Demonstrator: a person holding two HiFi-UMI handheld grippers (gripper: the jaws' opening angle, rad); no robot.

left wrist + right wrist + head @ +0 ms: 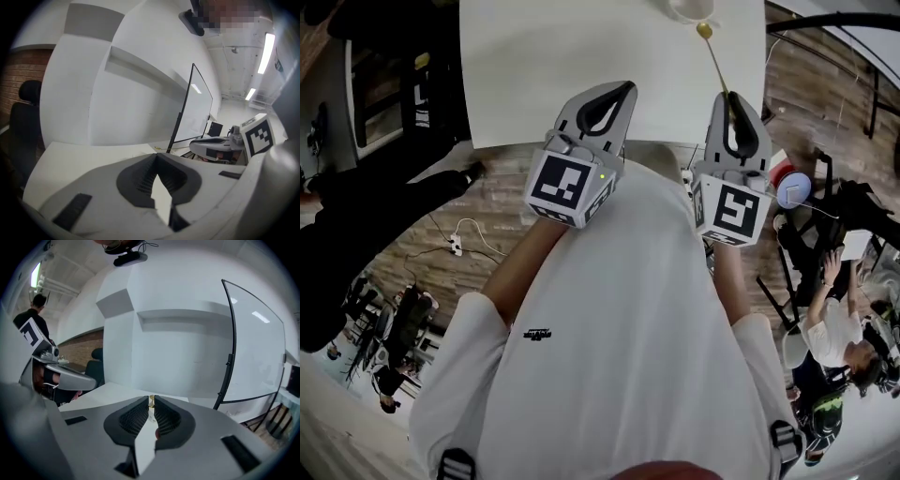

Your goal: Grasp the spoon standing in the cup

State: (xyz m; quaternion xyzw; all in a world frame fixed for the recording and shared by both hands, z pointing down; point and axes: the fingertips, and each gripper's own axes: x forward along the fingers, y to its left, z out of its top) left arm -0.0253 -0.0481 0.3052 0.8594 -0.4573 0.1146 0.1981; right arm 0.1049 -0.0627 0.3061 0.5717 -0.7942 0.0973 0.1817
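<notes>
While both grippers hung over the near edge of the white table (534, 66), the R gripper (729, 97) was pinching the spoon (713, 58) by its thin handle. Its own view showed the jaws pressed nearly together w/ a sliver of gold handle between the ribbed pads. From the jaw tips the handle ran away from the person, slanting slightly left, to a gold bowl end. That end lay just beside the cup (689, 7), which sat at the table's far edge and was partly cut off by the frame. Couldn't tell whether the bowl touched the cup's rim. Seen from the L side, the spoon stuck out roughly level from the R gripper's tips, above the tabletop.

L gripper (622, 91) was beside it, well apart from spoon and cup. Its jaws were pressed together at the tips w/ nothing between, only bare table showing through the gap behind them.

A whiteboard (255, 348) on a black frame stood past the table's R side.
</notes>
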